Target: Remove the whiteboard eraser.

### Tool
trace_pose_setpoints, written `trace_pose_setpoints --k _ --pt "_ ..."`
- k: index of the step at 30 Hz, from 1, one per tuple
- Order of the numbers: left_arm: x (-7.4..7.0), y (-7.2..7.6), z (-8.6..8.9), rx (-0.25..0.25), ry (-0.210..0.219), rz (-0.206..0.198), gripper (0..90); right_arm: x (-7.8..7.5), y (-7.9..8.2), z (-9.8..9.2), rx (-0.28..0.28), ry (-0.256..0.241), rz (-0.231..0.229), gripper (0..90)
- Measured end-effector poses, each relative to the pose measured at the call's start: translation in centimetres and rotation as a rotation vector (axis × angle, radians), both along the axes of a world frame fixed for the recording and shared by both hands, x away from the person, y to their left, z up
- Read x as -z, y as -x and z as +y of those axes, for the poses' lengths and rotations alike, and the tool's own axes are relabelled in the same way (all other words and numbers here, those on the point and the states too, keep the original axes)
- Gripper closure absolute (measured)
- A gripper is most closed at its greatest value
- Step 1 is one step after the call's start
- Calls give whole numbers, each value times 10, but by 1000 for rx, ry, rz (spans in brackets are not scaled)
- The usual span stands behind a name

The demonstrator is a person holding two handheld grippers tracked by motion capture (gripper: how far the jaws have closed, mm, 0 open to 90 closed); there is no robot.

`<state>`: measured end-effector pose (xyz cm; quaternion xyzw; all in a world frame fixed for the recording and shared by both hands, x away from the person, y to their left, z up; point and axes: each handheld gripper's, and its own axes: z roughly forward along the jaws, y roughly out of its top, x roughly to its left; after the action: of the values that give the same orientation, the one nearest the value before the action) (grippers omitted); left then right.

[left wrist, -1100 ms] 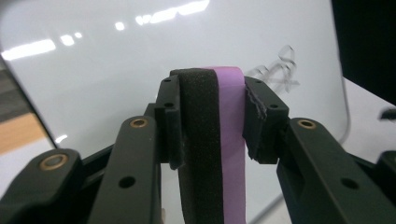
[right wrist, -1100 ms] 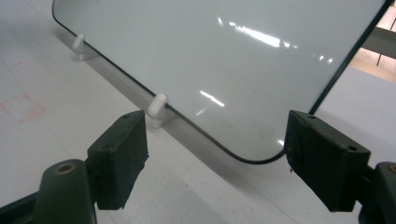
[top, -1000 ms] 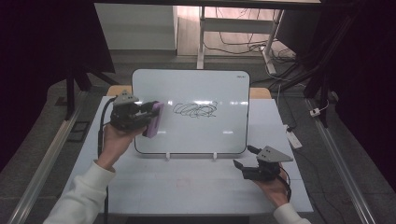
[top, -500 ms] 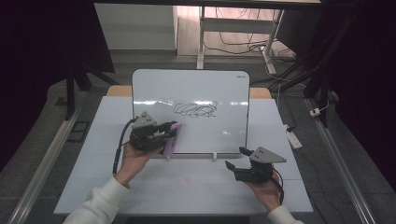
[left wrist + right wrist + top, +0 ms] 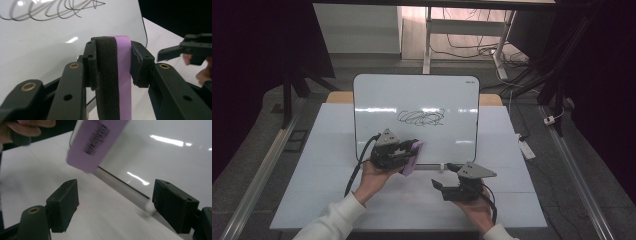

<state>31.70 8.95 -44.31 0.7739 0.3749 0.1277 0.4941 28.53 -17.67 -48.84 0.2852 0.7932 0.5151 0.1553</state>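
A whiteboard (image 5: 416,100) stands propped on the white table (image 5: 327,150), with a black scribble (image 5: 421,118) at its middle. My left gripper (image 5: 411,155) is shut on a purple eraser (image 5: 413,158) with a black foam face and holds it in front of the board's lower edge, below the scribble. In the left gripper view the eraser (image 5: 117,75) sits upright between the jaws, with the scribble (image 5: 50,10) above it. My right gripper (image 5: 438,184) hovers over the table just right of the eraser, open and holding nothing. The right gripper view shows the eraser (image 5: 97,142) ahead of the spread jaws.
The whiteboard's bottom rail (image 5: 125,187) runs across the right gripper view, close ahead. Metal rails (image 5: 262,170) flank the table on both sides. Behind the table are cables (image 5: 472,47) on the floor and a white cabinet (image 5: 357,30).
My left gripper has carried the eraser from the board's left edge rightward and down to its lower middle. The right gripper has shifted left toward it.
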Motion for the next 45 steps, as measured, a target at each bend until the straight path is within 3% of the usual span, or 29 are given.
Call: trace_pose_setpoints --k 8,16,22,26,30,36,42,45 --pt "2 3 -10 17 5 -8 610 6 -7 30 22 -23 31 194" --pt "4 6 -17 33 7 -13 610 7 -12 46 39 -104 63 222" --pt "3 8 -17 30 14 -26 609 8 -14 49 63 -151 82 295" --pt "3 10 -17 27 29 -29 610 7 -14 49 81 -153 98 302" --pt "3 12 -20 35 24 -40 612 9 -17 48 80 -182 140 323" --pt "2 13 -17 35 35 -40 615 7 -16 43 88 -166 105 382" --pt "1 12 -14 48 42 -37 592 1 -15 40 85 -102 42 397" --pt "-6 11 -4 54 37 -45 434 -3 -16 36 85 -77 18 399"
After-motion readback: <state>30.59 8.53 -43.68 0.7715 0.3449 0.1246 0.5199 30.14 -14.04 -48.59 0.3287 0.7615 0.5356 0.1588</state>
